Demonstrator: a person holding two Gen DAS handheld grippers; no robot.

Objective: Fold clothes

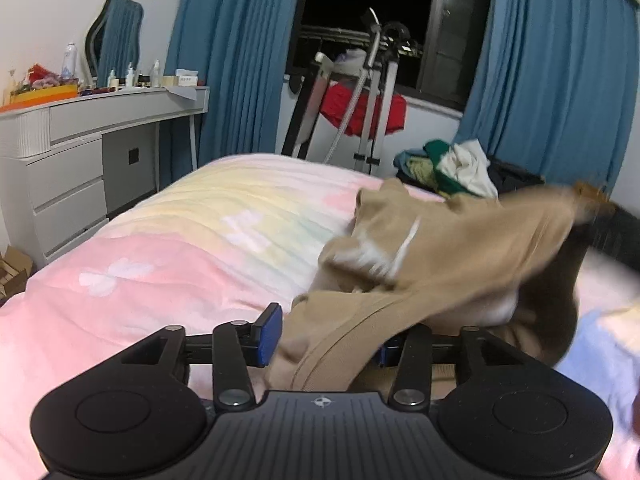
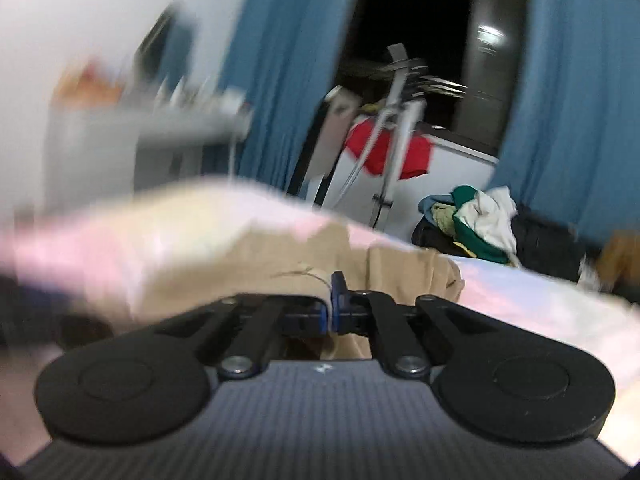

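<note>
A tan garment [image 1: 452,256] with a white print hangs stretched above the pastel bed cover [image 1: 192,232], blurred by motion. Its lower edge drapes between the spread blue pads of my left gripper [image 1: 326,338], which is open; the right pad is partly hidden by cloth. In the right wrist view my right gripper [image 2: 331,304] is shut on the tan garment [image 2: 280,256], with cloth pinched between its pads. That view is strongly blurred. The right gripper shows as a dark blur at the garment's far right end in the left wrist view.
A pile of green, white and yellow clothes [image 1: 456,168] lies at the bed's far edge, also in the right wrist view [image 2: 480,220]. A white dresser [image 1: 80,144] stands at left. A metal rack with red cloth [image 1: 364,108] stands before the window and blue curtains [image 1: 236,52].
</note>
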